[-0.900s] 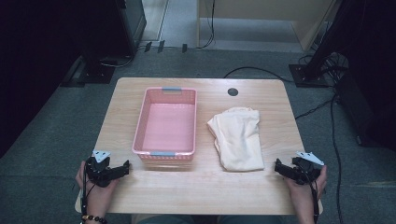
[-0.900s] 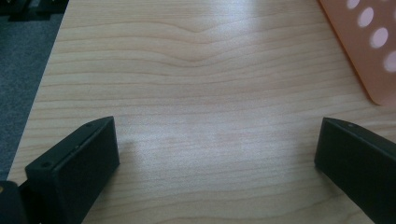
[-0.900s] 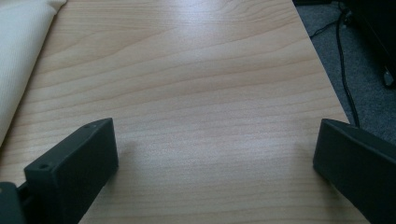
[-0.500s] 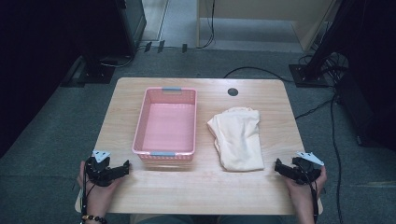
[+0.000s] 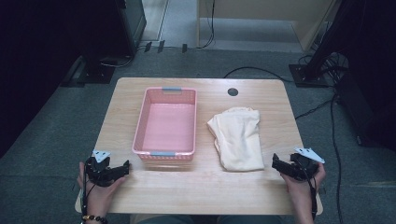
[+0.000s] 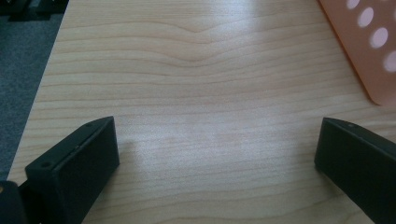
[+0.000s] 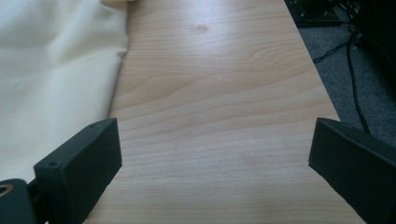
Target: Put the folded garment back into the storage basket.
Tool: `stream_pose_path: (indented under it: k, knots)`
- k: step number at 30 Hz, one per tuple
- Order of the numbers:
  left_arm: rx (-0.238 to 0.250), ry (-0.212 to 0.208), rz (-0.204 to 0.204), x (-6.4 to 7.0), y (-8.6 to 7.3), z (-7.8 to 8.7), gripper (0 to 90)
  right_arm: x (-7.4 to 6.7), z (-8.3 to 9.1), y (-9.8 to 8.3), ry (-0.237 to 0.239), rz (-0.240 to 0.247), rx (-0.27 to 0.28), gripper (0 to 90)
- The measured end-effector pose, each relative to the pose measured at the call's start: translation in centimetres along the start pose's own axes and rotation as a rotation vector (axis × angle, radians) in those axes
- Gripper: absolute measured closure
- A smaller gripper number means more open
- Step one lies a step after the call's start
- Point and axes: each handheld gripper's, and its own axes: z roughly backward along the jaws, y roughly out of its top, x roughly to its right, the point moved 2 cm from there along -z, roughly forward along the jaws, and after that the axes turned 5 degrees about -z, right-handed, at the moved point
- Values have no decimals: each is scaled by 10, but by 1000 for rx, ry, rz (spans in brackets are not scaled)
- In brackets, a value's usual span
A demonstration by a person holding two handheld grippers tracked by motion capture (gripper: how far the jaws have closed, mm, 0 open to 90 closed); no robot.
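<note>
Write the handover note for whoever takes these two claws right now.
Left claw: open, holding nothing, at the near left edge of the table, just short of the pink basket.
Right claw: open, holding nothing, at the near right edge, close to the cream cloth but not touching it.
Things: the basket sits left of centre with nothing in it; the cloth lies loosely folded on the table to its right.
Done: nothing visible so far.
Left: likely grasp the cloth and place it in the basket.
</note>
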Motion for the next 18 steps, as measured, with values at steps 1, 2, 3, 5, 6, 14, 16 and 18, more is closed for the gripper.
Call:
stream_pose_path:
  k: [1, 2, 3, 5, 6, 14, 16, 18]
  knots:
    - [0, 0, 0, 0, 0, 0, 0, -4, 1, 1, -3, 12, -4, 15]
    - [0, 0, 0, 0, 0, 0, 0, -7, 2, 2, -4, 23, -5, 13]
    - [0, 0, 0, 0, 0, 0, 0, -10, 2, 2, 3, 24, -5, 13]
    - [0, 0, 0, 0, 0, 0, 0, -16, 2, 4, 9, 29, -6, 13]
    - [1, 0, 0, 0, 0, 0, 0, -18, 2, 4, 9, 37, -4, 13]
    - [1, 0, 0, 0, 0, 0, 0, -35, -1, 9, 23, 42, 3, 13]
    - [0, 0, 0, 0, 0, 0, 0, -40, -3, 10, 29, 43, 3, 11]
    - [0, 1, 1, 0, 0, 0, 0, -44, -4, 11, 16, 41, 5, 10]
